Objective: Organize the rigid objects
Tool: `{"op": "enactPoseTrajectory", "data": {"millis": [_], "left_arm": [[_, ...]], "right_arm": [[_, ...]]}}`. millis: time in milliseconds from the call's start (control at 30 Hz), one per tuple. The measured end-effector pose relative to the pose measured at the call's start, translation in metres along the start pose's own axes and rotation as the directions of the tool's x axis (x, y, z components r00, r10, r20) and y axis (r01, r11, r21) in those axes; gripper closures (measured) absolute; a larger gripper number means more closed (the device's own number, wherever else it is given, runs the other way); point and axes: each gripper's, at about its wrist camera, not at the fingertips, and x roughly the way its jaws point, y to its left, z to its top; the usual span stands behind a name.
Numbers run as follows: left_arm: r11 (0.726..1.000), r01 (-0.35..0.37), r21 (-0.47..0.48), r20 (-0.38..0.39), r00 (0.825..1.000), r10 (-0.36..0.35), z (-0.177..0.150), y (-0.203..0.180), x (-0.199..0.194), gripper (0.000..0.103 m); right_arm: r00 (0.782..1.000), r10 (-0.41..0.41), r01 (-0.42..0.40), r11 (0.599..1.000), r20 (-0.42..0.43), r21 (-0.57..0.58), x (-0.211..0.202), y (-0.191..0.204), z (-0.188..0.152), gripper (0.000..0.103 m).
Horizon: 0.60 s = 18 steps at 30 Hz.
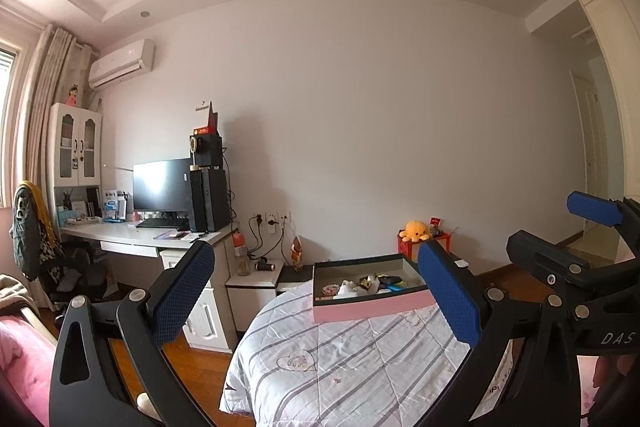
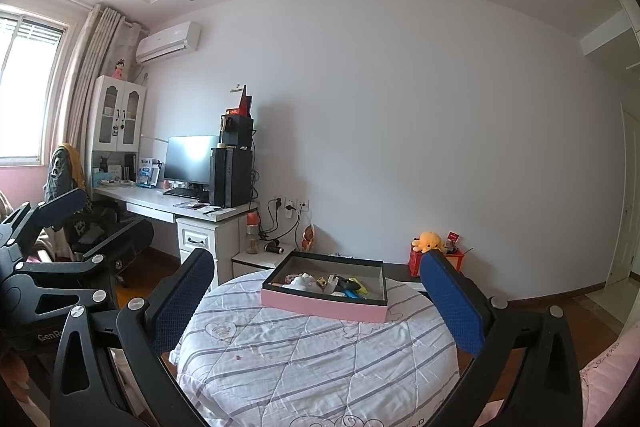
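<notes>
From your left wrist camera, your left gripper [image 1: 316, 295] is spread wide with nothing between its blue pads [image 1: 184, 291]. Take the pink box [image 1: 370, 291] as your landmark: it sits on the striped quilt [image 1: 352, 359], beyond the fingertips and framed between them. Inside the box lies a jumble of small objects [image 1: 368, 285], too small to name one by one. Behind the box and to its right, a yellow plush octopus [image 1: 416, 231] rests on a red stand [image 1: 408, 247]. Far to the box's left stands a white desk [image 1: 136, 237] with a dark monitor [image 1: 162, 187]. To the box's right, your right gripper [image 1: 560, 235] enters the frame, its fingers parted.

From your right wrist camera, your right gripper [image 2: 318, 295] is likewise released and empty, pads [image 2: 452, 303] well apart. The pink box [image 2: 324, 301] lies ahead between them on the quilt [image 2: 312, 355], its small objects [image 2: 328, 283] gathered along the near side. The plush octopus [image 2: 430, 241] is behind the box to its right; the desk [image 2: 160, 205] and monitor [image 2: 190, 159] are behind it to the left. Further left of the box, your left gripper [image 2: 104, 215] shows, also spread.
</notes>
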Motion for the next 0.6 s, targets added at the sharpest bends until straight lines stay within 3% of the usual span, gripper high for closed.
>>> {"op": "enactPoseTrajectory", "data": {"millis": [600], "left_arm": [[1.000,0.006,0.005,-0.020,1.000,-0.006,-0.0025,0.0013,0.0063,0.000]], "right_arm": [[1.000,-0.010,0.010,1.000,-0.017,-0.006,0.0052,0.0020,-0.0016,0.000]]}}
